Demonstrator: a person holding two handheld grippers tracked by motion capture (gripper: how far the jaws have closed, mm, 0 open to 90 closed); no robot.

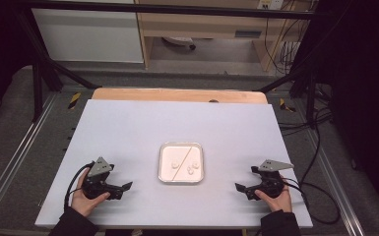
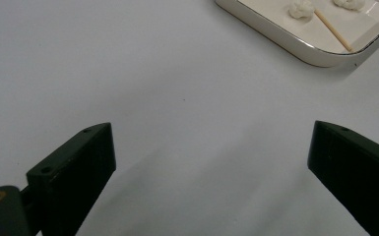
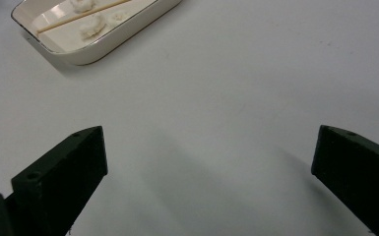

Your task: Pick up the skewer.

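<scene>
Both grippers, left (image 1: 109, 186) at 7 o'clock and right (image 1: 257, 186) at 5 o'clock, rest wide-jawed and empty on the table (image 1: 128, 128), leaving the central tray (image 1: 163, 178), its skewer (image 1: 185, 157) and 3 white lumps seemingly untouched.

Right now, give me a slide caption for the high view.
Both tongs, left and right, rest open on the white table, flanking a tray holding a skewer and white lumps.
</scene>
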